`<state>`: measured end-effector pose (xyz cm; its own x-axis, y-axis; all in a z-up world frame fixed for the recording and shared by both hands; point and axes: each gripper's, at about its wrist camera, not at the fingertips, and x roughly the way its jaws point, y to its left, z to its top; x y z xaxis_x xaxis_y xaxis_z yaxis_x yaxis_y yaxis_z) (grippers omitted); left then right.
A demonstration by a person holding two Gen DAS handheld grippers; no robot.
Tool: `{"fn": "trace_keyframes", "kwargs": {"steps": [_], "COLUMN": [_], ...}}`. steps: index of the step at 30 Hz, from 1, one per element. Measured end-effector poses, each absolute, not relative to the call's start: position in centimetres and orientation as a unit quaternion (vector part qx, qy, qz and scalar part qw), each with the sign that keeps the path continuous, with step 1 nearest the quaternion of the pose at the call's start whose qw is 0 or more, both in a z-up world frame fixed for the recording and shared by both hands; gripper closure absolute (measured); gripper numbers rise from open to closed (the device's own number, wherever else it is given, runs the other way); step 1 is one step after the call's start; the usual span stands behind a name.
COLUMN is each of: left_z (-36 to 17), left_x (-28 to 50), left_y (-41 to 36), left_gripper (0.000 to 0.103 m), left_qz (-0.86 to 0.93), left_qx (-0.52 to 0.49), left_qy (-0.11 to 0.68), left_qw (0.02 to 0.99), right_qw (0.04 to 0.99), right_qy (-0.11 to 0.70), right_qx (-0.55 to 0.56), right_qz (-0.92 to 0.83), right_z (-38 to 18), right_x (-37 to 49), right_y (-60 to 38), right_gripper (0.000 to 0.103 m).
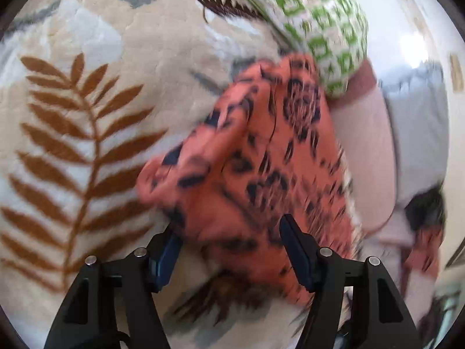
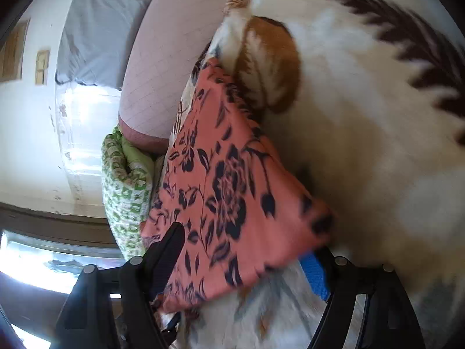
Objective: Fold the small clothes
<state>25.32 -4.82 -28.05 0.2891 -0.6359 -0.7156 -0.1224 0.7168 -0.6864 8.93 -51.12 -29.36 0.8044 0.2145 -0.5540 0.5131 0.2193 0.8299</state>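
Coral garment [image 1: 261, 157] with a dark floral print, lying bunched on a plush blanket [image 1: 87, 67] patterned with brown and grey fern leaves. Left wrist view: the left gripper [image 1: 231, 247] has its jaws spread wide, one blue-padded finger at the garment's lower left edge and the other over the cloth toward its right side; no fabric is pinched between them, and the picture is motion-blurred. Beyond the garment sit a green-and-white patterned cloth [image 1: 316, 20], a pale pink cushion [image 1: 363, 151] and a grey sheet [image 1: 418, 122]. Right wrist view: the right gripper [image 2: 247, 250] also stands with jaws wide apart, the garment [image 2: 232, 192] spread flat between and ahead of its fingers, one corner draping over the blue pad of the right-hand finger. The garment lies on the blanket [image 2: 363, 145], near the pink cushion [image 2: 174, 58] and the green-and-white cloth [image 2: 125, 186].
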Motion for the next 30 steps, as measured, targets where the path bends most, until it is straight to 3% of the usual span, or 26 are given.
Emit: {"fn": "trace_keyframes", "kwargs": {"steps": [1, 2, 4, 5, 8, 12, 18, 20, 23, 25, 27, 30], "left_z": [-28.1, -28.3, -29.1, -29.4, -28.6, -26.1, -25.0, -26.6, -27.1, -25.6, -22.6, -18.5], "left_x": [25.6, 26.1, 26.6, 26.6, 25.8, 23.2, 13.7, 10.5, 7.3, 6.7, 6.2, 6.7], "left_y": [-4.8, -4.7, -4.5, -4.3, -4.1, -3.7, -0.3, 1.1, 2.9, 3.3, 3.4, 1.8], "left_gripper": [0.036, 0.046, 0.076, 0.079, 0.086, 0.087, 0.086, 0.079, 0.075, 0.074, 0.074, 0.060], "left_qz": [-0.175, -0.167, -0.143, -0.145, -0.156, -0.184, -0.219, -0.216, -0.207, -0.194, -0.207, -0.236], "left_qx": [-0.342, -0.354, -0.366, -0.375, -0.354, -0.324, -0.273, -0.253, -0.239, -0.218, -0.193, -0.160], "left_qy": [0.565, 0.561, 0.564, 0.563, 0.548, 0.525, 0.544, 0.569, 0.579, 0.583, 0.551, 0.497], "left_qw": [0.730, 0.730, 0.726, 0.722, 0.742, 0.765, 0.763, 0.752, 0.752, 0.758, 0.785, 0.819], "right_qw": [0.729, 0.739, 0.749, 0.750, 0.753, 0.814, 0.821, 0.807, 0.759, 0.736, 0.731, 0.780], "right_qy": [0.295, 0.294, 0.292, 0.299, 0.300, 0.292, 0.301, 0.327, 0.390, 0.367, 0.360, 0.310], "right_qx": [0.608, 0.596, 0.581, 0.574, 0.567, 0.481, 0.470, 0.478, 0.509, 0.558, 0.563, 0.512], "right_qz": [-0.106, -0.114, -0.125, -0.134, -0.146, -0.145, -0.121, -0.111, -0.116, -0.109, -0.141, -0.182], "right_z": [-29.3, -29.2, -29.2, -29.5, -29.6, -25.7, -23.1, -24.0, -27.2, -27.8, -26.6, -22.3], "right_x": [9.7, 10.7, 11.8, 12.4, 12.4, 10.4, 2.6, -1.5, -6.0, -8.1, -9.0, -9.8], "right_y": [-51.1, -51.0, -50.9, -50.9, -50.5, -48.6, -47.6, -47.1, -47.4, -48.6, -49.9, -51.3], "right_gripper": [0.024, 0.027, 0.052, 0.082, 0.083, 0.084, 0.084, 0.084, 0.072, 0.067, 0.045, 0.042]}}
